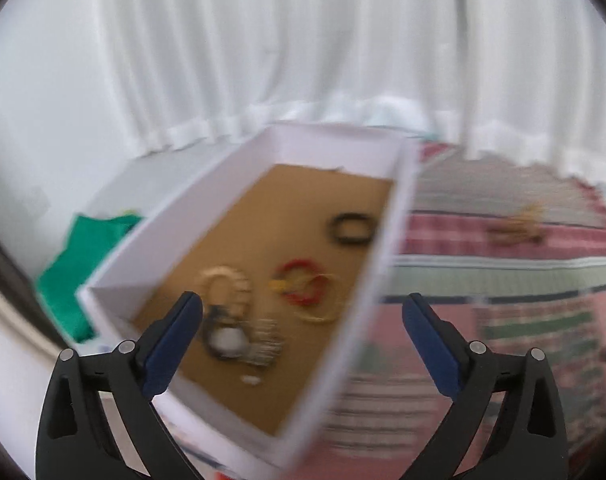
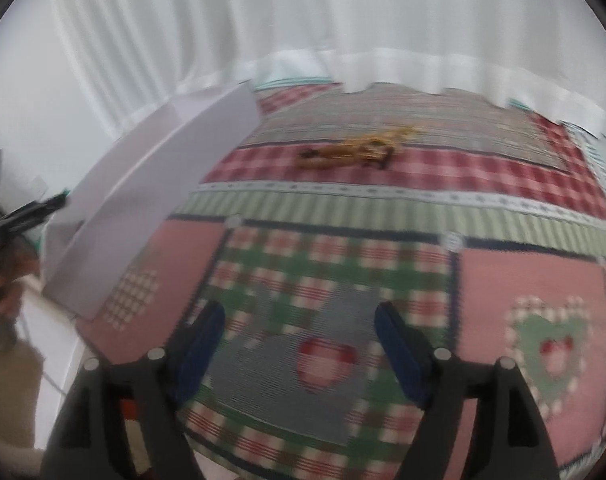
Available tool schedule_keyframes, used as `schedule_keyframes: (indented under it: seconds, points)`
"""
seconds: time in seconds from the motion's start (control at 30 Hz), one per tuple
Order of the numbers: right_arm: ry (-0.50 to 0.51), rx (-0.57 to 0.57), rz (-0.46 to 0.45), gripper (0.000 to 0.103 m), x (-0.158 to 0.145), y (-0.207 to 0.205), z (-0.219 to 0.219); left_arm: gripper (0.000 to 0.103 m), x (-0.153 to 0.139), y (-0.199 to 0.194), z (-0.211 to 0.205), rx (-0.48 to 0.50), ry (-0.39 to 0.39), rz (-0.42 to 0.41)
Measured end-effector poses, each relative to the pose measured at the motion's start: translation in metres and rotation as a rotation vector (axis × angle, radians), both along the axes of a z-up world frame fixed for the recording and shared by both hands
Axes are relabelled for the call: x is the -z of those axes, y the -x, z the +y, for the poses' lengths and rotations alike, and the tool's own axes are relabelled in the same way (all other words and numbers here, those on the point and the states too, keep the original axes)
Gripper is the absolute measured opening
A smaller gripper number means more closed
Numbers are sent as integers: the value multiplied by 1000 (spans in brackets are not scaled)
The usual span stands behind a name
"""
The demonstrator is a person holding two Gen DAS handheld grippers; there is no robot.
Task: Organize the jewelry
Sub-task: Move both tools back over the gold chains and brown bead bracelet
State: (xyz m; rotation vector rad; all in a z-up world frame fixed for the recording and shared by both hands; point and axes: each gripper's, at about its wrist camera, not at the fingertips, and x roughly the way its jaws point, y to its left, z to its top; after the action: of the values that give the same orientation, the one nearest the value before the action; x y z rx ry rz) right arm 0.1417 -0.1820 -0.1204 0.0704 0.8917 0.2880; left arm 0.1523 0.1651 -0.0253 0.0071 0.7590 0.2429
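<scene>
Two hand-held grippers show, each with its blue-padded fingers spread wide and nothing between them. The left hand-held gripper hangs over the near end of a white box with a brown floor, which sits at the left edge of a patchwork cloth in red, green and pink checks. Inside the box lie several pieces of jewelry: a black ring-shaped bangle toward the far right wall, a red bangle overlapping thin yellow hoops in the middle, a cream beaded bracelet to their left, and a dark, blurred piece with a pale center nearest the gripper. The right hand-held gripper hovers released above the cloth, over a grey patch with a red heart. A golden-brown tangle of jewelry lies apart on the far red-checked strip, outside the box. White curtains hang behind.
</scene>
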Motion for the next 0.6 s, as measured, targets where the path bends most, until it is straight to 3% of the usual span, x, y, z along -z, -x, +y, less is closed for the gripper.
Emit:
schedule_keyframes:
  seconds: [0.2, 0.43, 0.6]
  points:
    - [39, 116, 10, 79, 5, 15, -28, 101, 7, 11, -70, 253, 198, 51]
    - [81, 158, 41, 79, 13, 28, -39, 101, 47, 13, -141, 378, 219, 149]
    - [56, 173, 46, 79, 17, 35, -48, 101, 76, 13, -160, 376, 196, 239]
